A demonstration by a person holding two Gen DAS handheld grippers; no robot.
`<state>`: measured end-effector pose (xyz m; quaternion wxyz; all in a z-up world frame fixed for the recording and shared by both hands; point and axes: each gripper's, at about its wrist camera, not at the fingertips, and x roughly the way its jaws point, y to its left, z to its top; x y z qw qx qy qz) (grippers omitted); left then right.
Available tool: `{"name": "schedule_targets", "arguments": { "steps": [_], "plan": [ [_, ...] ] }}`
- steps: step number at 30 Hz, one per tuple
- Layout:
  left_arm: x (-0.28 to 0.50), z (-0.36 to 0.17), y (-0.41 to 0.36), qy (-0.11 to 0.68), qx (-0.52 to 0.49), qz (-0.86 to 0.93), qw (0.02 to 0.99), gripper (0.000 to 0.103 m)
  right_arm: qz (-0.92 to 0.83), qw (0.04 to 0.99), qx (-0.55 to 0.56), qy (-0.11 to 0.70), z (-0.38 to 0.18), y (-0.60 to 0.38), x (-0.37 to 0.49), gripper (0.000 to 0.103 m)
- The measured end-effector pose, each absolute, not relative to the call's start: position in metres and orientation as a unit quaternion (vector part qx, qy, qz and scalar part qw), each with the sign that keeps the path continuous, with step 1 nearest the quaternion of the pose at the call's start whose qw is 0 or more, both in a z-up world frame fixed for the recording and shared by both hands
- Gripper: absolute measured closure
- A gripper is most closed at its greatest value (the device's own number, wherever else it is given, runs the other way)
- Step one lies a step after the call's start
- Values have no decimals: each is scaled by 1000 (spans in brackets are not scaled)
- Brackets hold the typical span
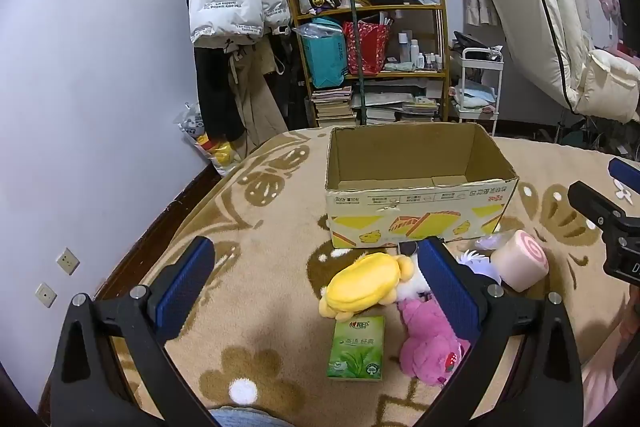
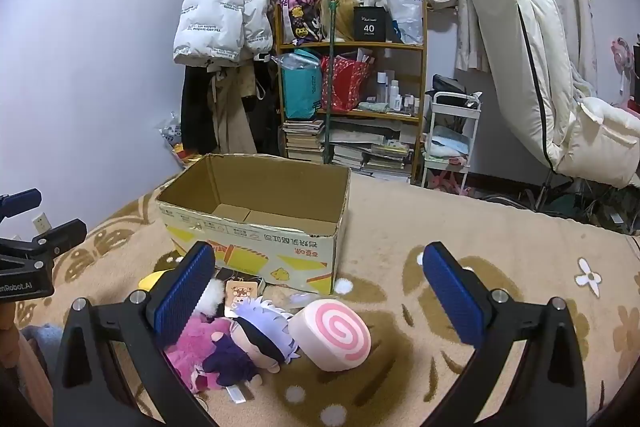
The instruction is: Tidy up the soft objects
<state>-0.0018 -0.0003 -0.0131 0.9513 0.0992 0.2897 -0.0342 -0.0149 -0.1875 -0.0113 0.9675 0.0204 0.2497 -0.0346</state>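
Note:
An open, empty cardboard box point(image 1: 416, 215) stands on the patterned blanket; it also shows in the right wrist view point(image 2: 256, 247). In front of it lie a yellow plush point(image 1: 364, 285), a pink plush point(image 1: 430, 347), a green tissue pack point(image 1: 356, 349), a pink swirl roll cushion point(image 1: 520, 259) and a white-haired doll. The right wrist view shows the swirl roll point(image 2: 334, 333), the doll point(image 2: 260, 337) and the pink plush point(image 2: 192, 351). My left gripper point(image 1: 316, 287) is open and empty above the toys. My right gripper point(image 2: 320, 295) is open and empty above the roll.
The beige blanket point(image 1: 260, 227) covers the bed. A lavender wall point(image 1: 100, 87) is on the left. Behind the bed stand a cluttered wooden shelf point(image 1: 368, 39), hanging coats point(image 1: 236, 7), a white cart point(image 1: 478, 87) and a folded cream mattress point(image 1: 540, 7).

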Motion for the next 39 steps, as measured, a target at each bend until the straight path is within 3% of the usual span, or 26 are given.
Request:
{"name": "schedule_targets", "arguments": {
  "steps": [39],
  "plan": [
    [-1,-3,3,289,99,-30,952,2,-30,966,21,257,-21,-184,-7,0]
  ]
}}
